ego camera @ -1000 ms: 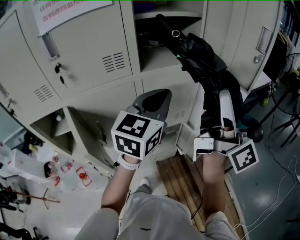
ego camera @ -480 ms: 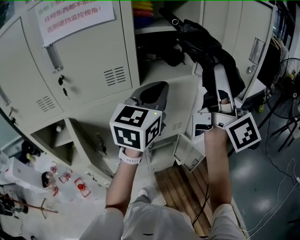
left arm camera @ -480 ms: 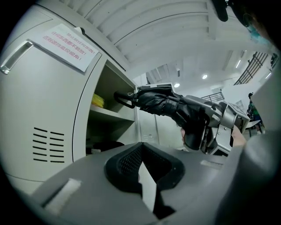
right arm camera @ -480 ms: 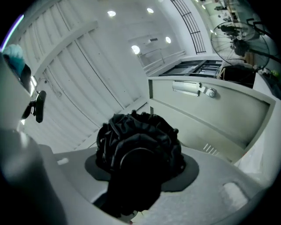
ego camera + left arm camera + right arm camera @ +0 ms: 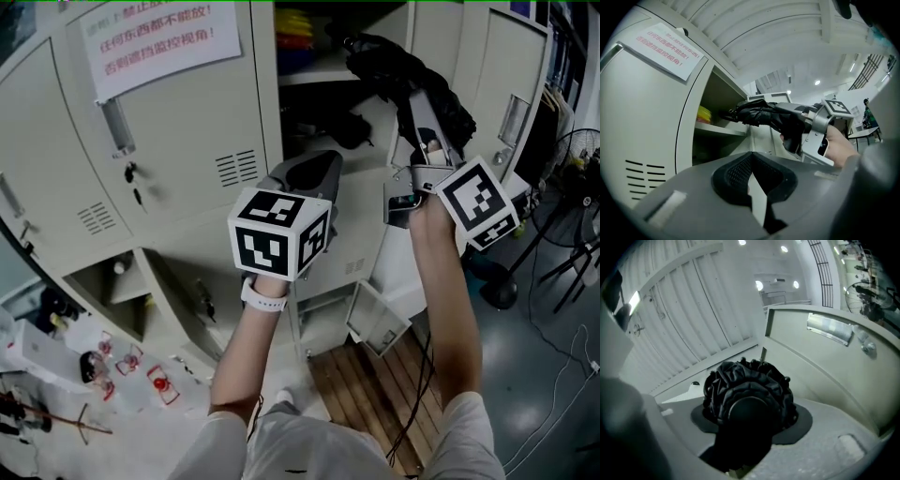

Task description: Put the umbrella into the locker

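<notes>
A bank of pale metal lockers (image 5: 169, 131) fills the background. One compartment (image 5: 314, 73) stands with its door (image 5: 511, 89) swung aside, and yellow items (image 5: 292, 23) already lie on its shelf. Your right claw (image 5: 424, 117) is clamped on the handle end of the folded black umbrella (image 5: 403, 66). The umbrella's far end is at the compartment mouth, above the shelf edge and not yet fully inside. Your left claw (image 5: 314, 173) is closed on nothing and held below the opening. Caution: the loose canopy folds may snag on the shelf edge or door frame if you drive in low or skewed. The yellow items may block full insertion. Do not release early, or the umbrella would likely tip out.
</notes>
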### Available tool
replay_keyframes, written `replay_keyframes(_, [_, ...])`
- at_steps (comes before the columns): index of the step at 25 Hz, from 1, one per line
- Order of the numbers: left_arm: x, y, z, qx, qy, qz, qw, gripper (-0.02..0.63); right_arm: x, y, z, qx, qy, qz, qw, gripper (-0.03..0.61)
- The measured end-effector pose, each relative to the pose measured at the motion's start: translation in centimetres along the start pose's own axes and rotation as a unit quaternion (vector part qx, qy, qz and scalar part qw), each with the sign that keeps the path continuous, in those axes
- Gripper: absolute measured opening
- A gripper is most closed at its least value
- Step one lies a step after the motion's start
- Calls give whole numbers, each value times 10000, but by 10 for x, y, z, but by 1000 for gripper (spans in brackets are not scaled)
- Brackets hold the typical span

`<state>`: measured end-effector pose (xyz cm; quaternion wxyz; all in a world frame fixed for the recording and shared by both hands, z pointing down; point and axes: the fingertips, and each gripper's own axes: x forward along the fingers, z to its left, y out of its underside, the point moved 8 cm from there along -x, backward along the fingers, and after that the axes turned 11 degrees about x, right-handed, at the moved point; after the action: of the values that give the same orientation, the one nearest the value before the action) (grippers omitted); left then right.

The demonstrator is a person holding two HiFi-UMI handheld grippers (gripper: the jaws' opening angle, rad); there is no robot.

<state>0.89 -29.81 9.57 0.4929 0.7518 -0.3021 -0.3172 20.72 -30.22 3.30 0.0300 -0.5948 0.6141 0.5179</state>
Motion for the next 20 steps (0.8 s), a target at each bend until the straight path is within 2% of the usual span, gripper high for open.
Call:
replay_keyframes(5, [10, -3, 6, -109, 97, -53, 9999, 18, 35, -2, 0, -430, 148, 195, 9988, 262])
replay_keyframes(9, [14, -5, 11, -25, -9, -43, 10000, 18, 67, 1, -6, -692, 410, 407, 9959, 261])
replay_keyframes(13, [16, -7, 16, 10, -61, -53, 10000, 18, 92, 11, -18, -1064, 695, 756, 9890, 261])
replay_keyframes(17, [16, -5, 20, 8, -136, -61, 9999, 18, 112, 16, -17, -1511, 744, 991, 9807, 261])
replay_keyframes(20, [17, -5, 23, -24, -154, -91, 9998, 18, 128, 18, -18, -1639, 824, 1157, 9762, 261])
